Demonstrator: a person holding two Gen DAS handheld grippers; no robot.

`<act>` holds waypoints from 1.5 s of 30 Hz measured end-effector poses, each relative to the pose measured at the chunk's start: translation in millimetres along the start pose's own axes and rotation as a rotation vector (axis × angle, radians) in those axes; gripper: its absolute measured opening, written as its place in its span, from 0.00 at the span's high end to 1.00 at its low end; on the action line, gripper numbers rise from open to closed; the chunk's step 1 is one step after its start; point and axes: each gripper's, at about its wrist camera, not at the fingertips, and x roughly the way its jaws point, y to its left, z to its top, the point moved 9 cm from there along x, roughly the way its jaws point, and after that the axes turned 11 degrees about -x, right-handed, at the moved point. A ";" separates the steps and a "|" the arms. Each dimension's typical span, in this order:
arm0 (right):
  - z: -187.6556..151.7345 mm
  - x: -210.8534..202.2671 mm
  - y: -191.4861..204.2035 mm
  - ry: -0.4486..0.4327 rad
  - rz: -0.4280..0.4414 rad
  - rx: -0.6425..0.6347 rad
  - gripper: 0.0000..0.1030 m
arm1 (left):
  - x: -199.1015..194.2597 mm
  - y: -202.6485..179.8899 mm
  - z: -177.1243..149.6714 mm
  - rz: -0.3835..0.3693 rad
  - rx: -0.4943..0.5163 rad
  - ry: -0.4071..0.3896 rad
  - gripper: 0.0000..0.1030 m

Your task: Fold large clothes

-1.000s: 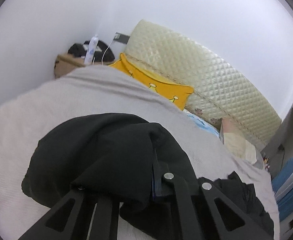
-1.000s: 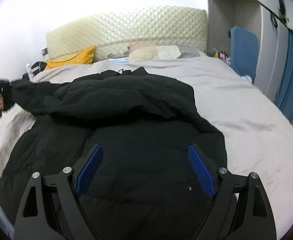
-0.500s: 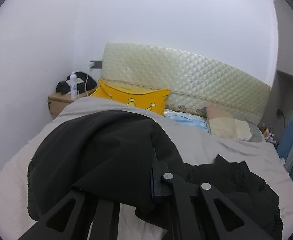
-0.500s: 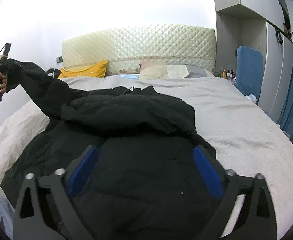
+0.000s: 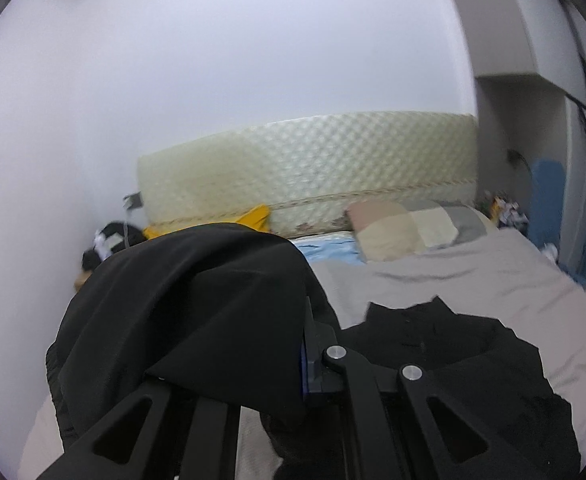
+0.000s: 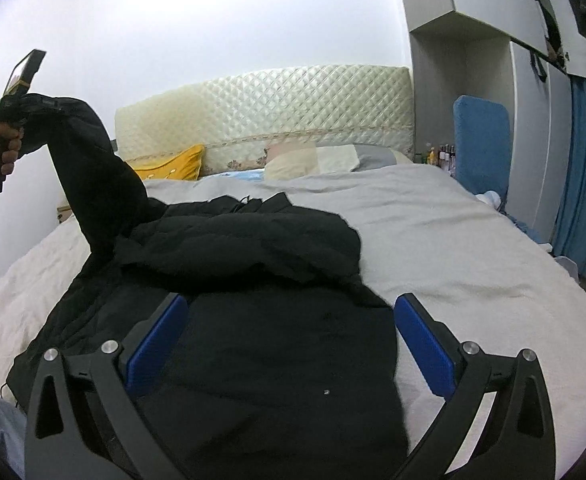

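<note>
jacket point(image 6: 261, 344): matt black cloth; headboard point(image 6: 277, 112): glossy quilted; bedsheet point(image 6: 453, 240): grey woven cloth

The jacket point(image 6: 253, 280) lies on the bed point(image 6: 473, 260) before me, pillows point(image 6: 325, 160) behind it against the headboard point(image 6: 273, 108). My left hand-held gripper point(image 6: 7, 108) lifts its sleeve point(image 6: 93, 168) at left; the right hand-held gripper point(image 6: 291, 340) hovers above its hem.

A wide bed point(image 6: 473, 248) in a pale grey sheet is filling the room, backing onto a cream quilted headboard point(image 6: 277, 100). A yellow cushion point(image 6: 173, 166) and a patchwork pillow point(image 6: 325, 160) are lying against it. White walls point(image 6: 213, 20) are glowing brightly. Grey cabinets point(image 6: 489, 0) are hanging at the right, with a blue curtain point(image 6: 581, 176) falling below them.
</note>
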 end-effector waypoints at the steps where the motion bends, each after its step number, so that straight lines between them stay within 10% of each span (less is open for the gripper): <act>1: -0.4 -1.3 -5.4 -0.002 -0.005 0.007 0.00 | 1.0 -16.0 -1.1 -0.010 0.020 0.001 0.93; 17: -11.8 8.5 -42.4 0.033 -0.025 0.127 0.00 | 65.9 -231.4 -109.9 -0.222 0.218 0.112 0.93; 32: -26.1 40.5 -53.0 0.102 0.003 0.201 0.00 | 150.5 -290.8 -249.9 -0.204 0.398 0.296 0.90; 45: -29.8 47.7 -48.5 0.125 -0.012 0.163 0.00 | 81.4 -279.7 -231.7 -0.284 0.295 0.242 0.35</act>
